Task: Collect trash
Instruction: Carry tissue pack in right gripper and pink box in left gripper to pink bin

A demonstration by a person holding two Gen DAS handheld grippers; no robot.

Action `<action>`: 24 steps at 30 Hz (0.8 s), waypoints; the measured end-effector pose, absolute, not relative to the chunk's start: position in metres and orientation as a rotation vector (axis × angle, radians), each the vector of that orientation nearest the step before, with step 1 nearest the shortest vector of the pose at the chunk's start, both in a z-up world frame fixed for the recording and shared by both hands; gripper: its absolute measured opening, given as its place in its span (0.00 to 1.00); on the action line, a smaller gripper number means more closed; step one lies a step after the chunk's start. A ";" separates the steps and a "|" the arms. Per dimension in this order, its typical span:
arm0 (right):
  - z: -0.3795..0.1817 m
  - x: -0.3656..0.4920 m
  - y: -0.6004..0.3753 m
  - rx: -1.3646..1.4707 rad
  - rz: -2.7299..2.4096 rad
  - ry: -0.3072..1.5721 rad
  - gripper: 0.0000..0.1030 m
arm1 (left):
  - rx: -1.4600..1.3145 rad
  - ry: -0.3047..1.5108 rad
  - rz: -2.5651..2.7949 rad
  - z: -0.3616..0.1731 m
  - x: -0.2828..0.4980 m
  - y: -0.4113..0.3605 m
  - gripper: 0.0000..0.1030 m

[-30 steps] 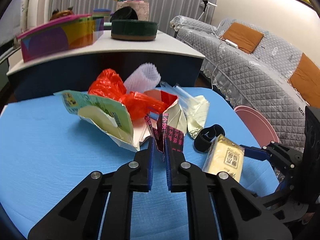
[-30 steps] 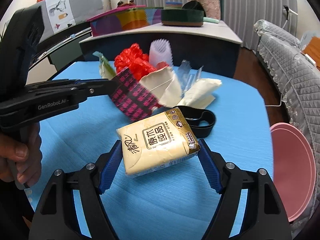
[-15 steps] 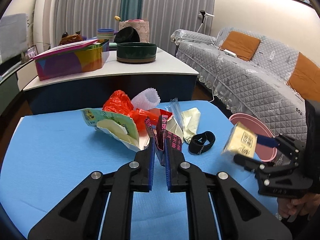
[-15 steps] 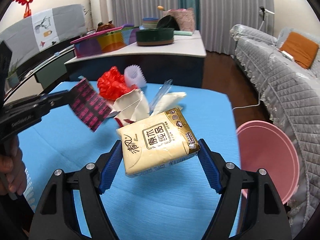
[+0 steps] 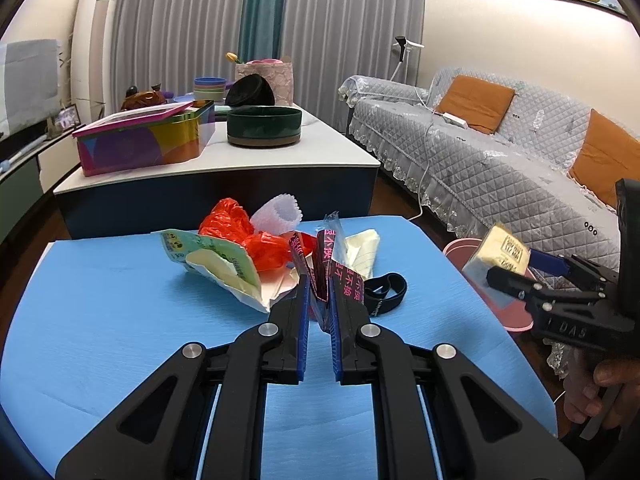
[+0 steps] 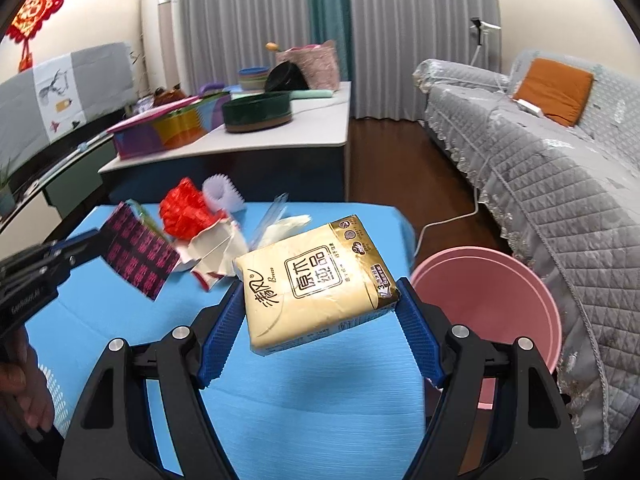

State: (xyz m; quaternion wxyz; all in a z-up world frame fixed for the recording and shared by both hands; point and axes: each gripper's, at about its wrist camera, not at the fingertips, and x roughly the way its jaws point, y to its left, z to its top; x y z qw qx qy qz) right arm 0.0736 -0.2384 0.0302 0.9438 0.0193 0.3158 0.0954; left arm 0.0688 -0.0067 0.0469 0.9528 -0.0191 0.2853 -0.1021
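Nearest the viewer, the right claw [image 6: 320, 320] holds a yellow tissue pack [image 6: 316, 280] between its widely spread blue pads, lifted clear above the blue table [image 6: 320, 420]; the pack lies flat with its printed face up, its long axis running crosswise from one pad to the other and slanting up toward the right, so its far end points toward the pink bin [image 6: 500, 300] that stands on the floor just beside the table's right edge; the pads seem to catch only the pack's two ends, so a soft, squashy pack could likely slip or twist out before it is over the bin and land on the floor or the table; to the left, the left claw [image 5: 319, 300] is pinched nearly closed on a black-and-pink wrapper [image 5: 336, 276], which stands upright on edge above the table; that thin sheet could slide free from so narrow a bite; farther back, the pile of remaining trash [image 5: 256, 248] rests on the table, well apart from the bin.
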 end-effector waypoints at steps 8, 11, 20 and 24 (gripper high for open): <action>0.046 0.074 -0.262 0.083 0.136 0.611 0.72 | -0.051 0.582 -0.211 0.049 0.066 -0.020 0.09; 0.056 0.078 -0.274 0.097 0.103 0.592 0.72 | -0.052 0.589 -0.220 0.050 0.068 -0.029 0.09; 0.077 0.086 -0.323 0.170 0.005 0.552 0.72 | -0.032 0.592 -0.233 0.056 0.086 -0.063 0.09; 0.083 0.091 -0.345 0.203 -0.026 0.548 0.72 | -0.025 0.591 -0.247 0.059 0.094 -0.081 0.09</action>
